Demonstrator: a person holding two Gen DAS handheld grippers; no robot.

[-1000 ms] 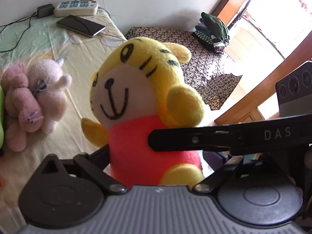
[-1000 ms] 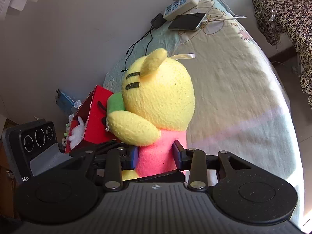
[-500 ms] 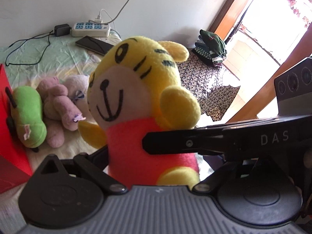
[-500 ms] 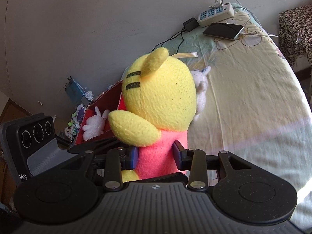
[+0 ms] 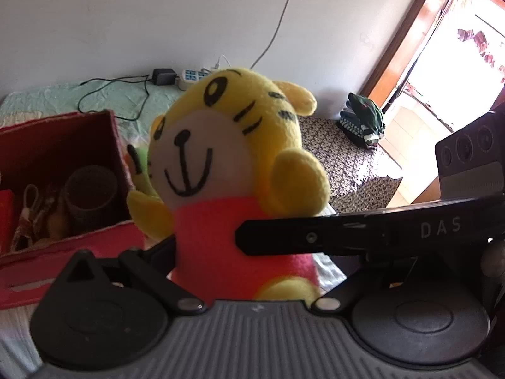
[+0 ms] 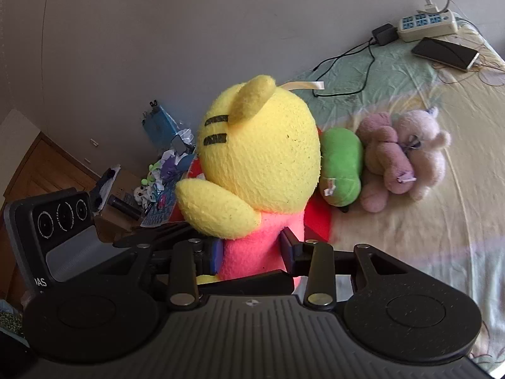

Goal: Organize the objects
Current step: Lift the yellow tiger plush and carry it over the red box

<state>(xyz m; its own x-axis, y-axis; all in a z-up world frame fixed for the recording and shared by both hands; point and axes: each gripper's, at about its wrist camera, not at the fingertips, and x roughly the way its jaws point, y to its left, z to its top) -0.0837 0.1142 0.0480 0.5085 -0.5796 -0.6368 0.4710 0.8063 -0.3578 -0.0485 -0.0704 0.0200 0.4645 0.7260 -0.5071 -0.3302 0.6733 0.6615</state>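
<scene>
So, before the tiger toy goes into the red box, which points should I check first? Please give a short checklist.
1. Right tongs shut on the yellow tiger plush: ok.
2. Left tongs also grip its pink body: cannot tell.
3. Red box open on top: ok.
4. Free room inside: not ok, a dark cup and small items fill the visible part.
5. Green plush and pink plush lie apart from the box opening: ok.

The letters "DAS" stand in white on the black finger of the right gripper (image 5: 363, 237) crossing the left wrist view
</scene>
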